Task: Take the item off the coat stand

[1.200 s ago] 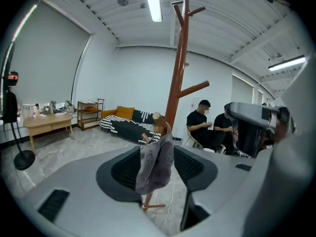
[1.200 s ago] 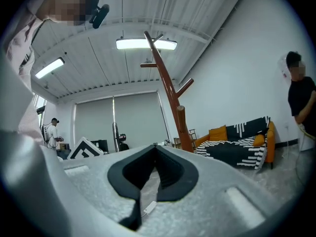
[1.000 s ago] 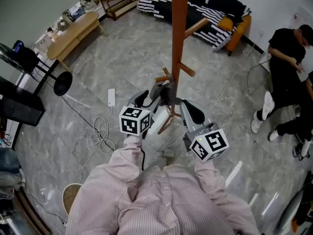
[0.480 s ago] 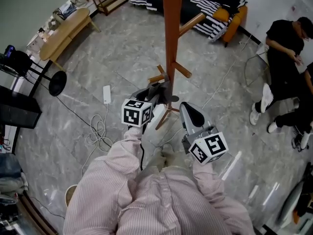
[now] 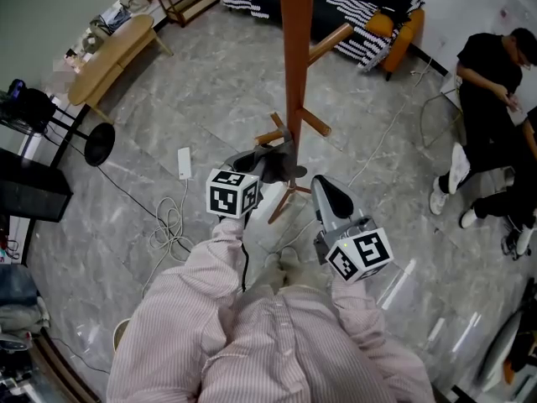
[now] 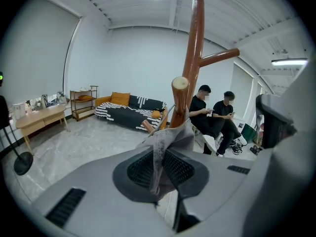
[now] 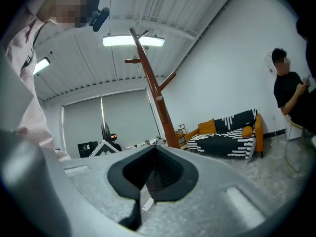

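Observation:
A brown wooden coat stand [image 5: 294,57] rises in front of me. A grey cloth [image 5: 275,159] hangs on one of its low pegs [image 6: 179,85]. My left gripper [image 5: 267,166] is at that peg, and its jaws are closing with the grey cloth [image 6: 165,142] pinched between the pads. My right gripper [image 5: 327,190] hovers just right of the pole, apart from the cloth. In the right gripper view its jaws [image 7: 152,174] are together with nothing between them, and the coat stand [image 7: 153,93] leans behind.
The stand's feet [image 5: 281,206] spread on the grey marble floor. A white power strip [image 5: 184,163] and looped cables [image 5: 168,225] lie to the left. Farther off are a floor fan [image 5: 92,141], a wooden bench [image 5: 113,53], a striped sofa [image 5: 352,7] and a seated person [image 5: 491,99].
The head view has shifted, so the pole now stands a little further left. The left gripper stays at the cloth by the low peg. The right gripper has barely moved.

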### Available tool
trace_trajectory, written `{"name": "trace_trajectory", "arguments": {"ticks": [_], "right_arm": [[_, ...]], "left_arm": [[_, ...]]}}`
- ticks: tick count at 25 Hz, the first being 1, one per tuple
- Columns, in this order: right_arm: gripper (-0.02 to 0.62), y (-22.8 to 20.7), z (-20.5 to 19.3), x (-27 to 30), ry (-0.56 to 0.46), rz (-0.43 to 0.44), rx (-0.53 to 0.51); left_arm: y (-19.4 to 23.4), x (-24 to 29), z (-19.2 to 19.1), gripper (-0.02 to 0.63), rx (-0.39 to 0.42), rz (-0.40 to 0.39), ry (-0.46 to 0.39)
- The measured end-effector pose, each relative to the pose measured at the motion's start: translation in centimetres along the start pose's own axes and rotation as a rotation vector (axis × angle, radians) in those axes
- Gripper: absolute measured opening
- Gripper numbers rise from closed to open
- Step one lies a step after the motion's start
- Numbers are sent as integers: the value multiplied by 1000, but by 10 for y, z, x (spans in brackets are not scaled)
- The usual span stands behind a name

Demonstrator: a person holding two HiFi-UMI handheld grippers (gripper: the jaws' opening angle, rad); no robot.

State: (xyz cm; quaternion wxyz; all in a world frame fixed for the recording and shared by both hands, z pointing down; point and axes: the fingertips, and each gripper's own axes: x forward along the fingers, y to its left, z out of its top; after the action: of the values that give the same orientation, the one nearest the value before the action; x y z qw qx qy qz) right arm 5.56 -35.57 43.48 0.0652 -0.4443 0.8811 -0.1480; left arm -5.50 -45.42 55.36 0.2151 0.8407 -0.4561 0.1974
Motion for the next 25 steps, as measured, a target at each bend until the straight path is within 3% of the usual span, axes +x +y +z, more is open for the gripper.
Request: {"name": "trace_trajectory", "arguments": {"ticks": [25], "right_arm": [[5,26,22,12,-59,45,-59]], "left_arm": [[-2,-41,33,32,36,19,-94]]}}
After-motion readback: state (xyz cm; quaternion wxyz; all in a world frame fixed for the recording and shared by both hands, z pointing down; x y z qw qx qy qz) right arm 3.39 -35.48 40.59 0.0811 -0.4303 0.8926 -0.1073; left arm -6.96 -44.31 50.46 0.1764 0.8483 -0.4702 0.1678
